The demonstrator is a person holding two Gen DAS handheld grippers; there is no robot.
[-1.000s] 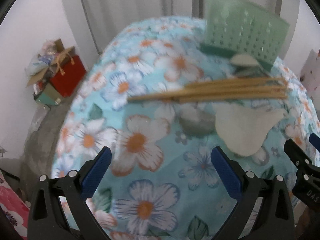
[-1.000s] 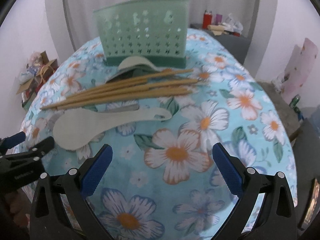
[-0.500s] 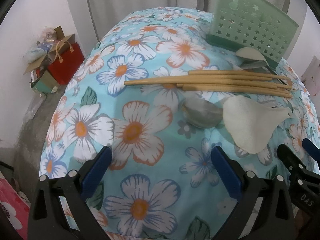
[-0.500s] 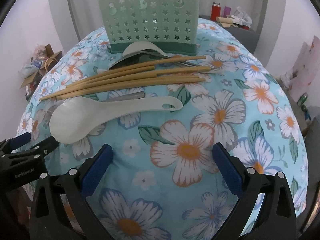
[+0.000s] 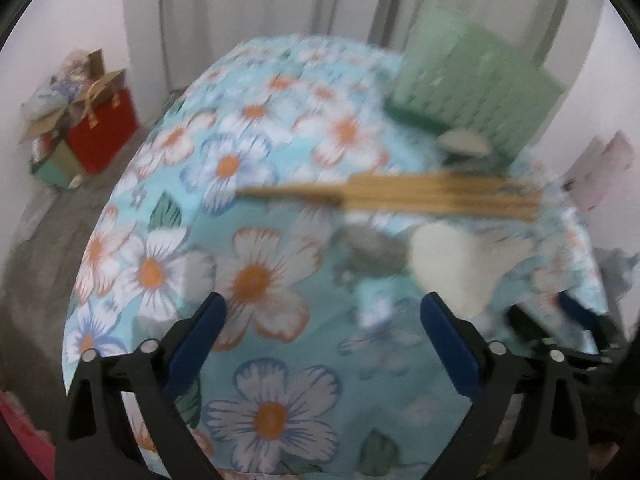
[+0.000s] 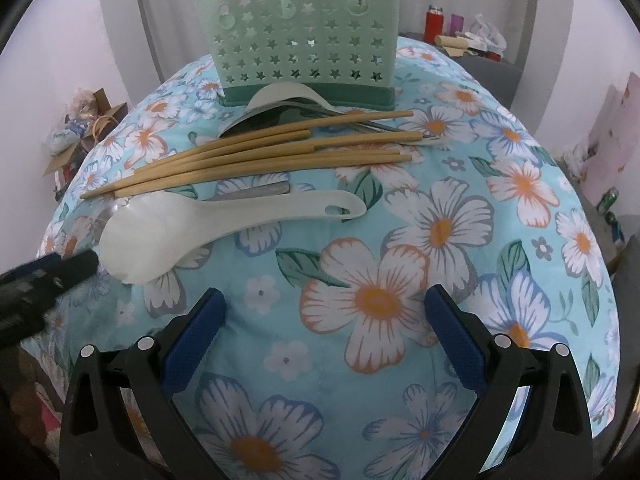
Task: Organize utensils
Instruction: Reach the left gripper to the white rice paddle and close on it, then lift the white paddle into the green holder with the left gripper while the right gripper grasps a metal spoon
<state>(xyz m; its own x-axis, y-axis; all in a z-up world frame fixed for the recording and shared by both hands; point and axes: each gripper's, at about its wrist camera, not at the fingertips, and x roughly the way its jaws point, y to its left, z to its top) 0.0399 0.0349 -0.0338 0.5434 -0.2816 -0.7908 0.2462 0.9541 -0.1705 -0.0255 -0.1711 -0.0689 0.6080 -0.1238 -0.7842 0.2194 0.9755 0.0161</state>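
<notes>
- The left gripper (image 5: 320, 320) hangs over the flowered cloth (image 5: 256, 280); its jaws stand wide but are closing, with only cloth between them.
- The left view is blurred, so small details there cannot be told.
- The right gripper (image 6: 322, 316) hangs over the same cloth, jaws wide apart, nothing between them.
- The left gripper's blurred tip shows at the left edge of the right view, just beside the bowl of the white rice paddle (image 6: 200, 224).
- The paddle lies flat on the cloth, bowl to the left in the right view, handle to the right.
- Behind the paddle lies a loose bundle of wooden chopsticks (image 6: 260, 152), fanned slightly, thin ends to the left.
- A metal spoon lies partly under the chopsticks: its grey handle (image 6: 260, 192) shows between chopsticks and paddle.
- More spoons (image 6: 288, 100), a white one and metal ones, lie heaped between the chopsticks and the rack.
- The green rack (image 6: 296, 36), with star-shaped holes, stands upright at the far side of the cloth; whether anything is in it cannot be told.
- Off the table, a red bag (image 5: 102, 128) sits on the floor to the left.
</notes>
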